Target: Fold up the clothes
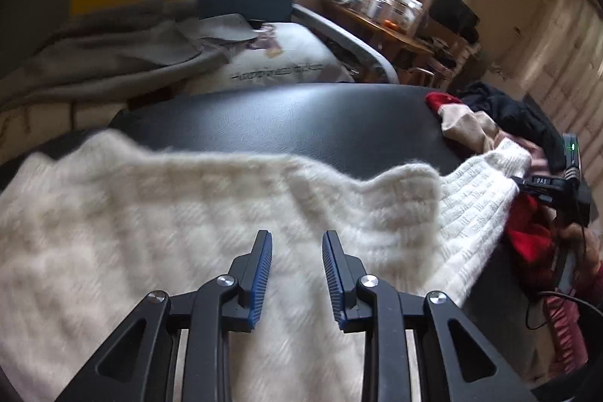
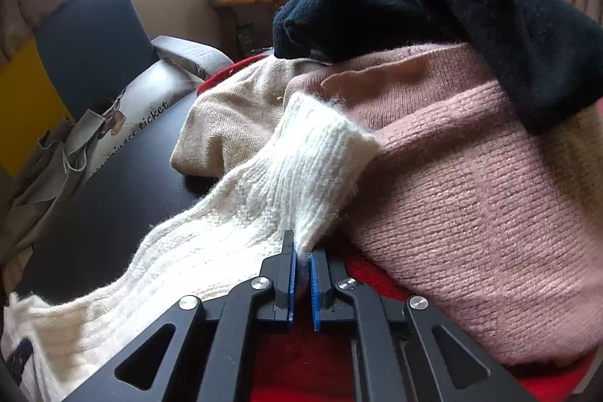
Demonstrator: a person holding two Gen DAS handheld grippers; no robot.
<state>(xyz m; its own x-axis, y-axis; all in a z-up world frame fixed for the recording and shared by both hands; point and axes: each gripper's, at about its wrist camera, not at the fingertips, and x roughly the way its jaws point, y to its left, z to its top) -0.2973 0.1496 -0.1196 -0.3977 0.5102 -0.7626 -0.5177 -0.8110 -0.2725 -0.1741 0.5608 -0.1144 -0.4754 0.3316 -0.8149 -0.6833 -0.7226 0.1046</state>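
A cream knitted sweater [image 1: 188,213] lies spread over the black padded table [image 1: 282,115]. My left gripper [image 1: 297,236] hovers over its body, open, with nothing between the blue pads. The sweater's sleeve [image 2: 264,198] runs right towards a pile of clothes. There my right gripper [image 2: 302,247] is shut on the lower edge of the ribbed cuff [image 2: 324,145]; it also shows in the left wrist view as the right gripper [image 1: 557,183], held by a hand. The cuff rests against a pink sweater [image 2: 471,194].
The pile also holds a dark navy garment [image 2: 452,6], a beige knit [image 2: 233,123] and a red cloth [image 2: 301,356] under my right gripper. Behind the table are a printed cushion [image 1: 286,59], a grey cloth [image 1: 113,48] and a wooden side table with jars [image 1: 384,14].
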